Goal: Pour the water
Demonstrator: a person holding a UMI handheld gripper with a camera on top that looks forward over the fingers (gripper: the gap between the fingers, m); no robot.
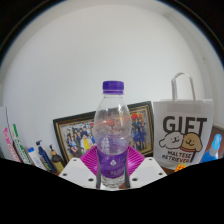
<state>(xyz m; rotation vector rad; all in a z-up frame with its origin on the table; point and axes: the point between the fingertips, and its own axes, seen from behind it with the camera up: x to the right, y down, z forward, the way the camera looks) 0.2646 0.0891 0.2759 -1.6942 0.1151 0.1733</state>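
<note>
Fingers [112,172] of the gripper stood at either side of the water bottle [112,135]; pink pads [88,160] showed beside its base, but whether they pressed on it could not be told. Bottle was upright between them, clear, with a purple cap [113,87] and purple label. Behind it on the left leaned a framed group photo [78,130], with pens [40,155] further left. To the right stood a white bag [182,130] printed "GIFT". A white wall [110,50] lay beyond.

bottle [112,135]: base hidden | framed photo [88,128]: partly behind bottle
</note>
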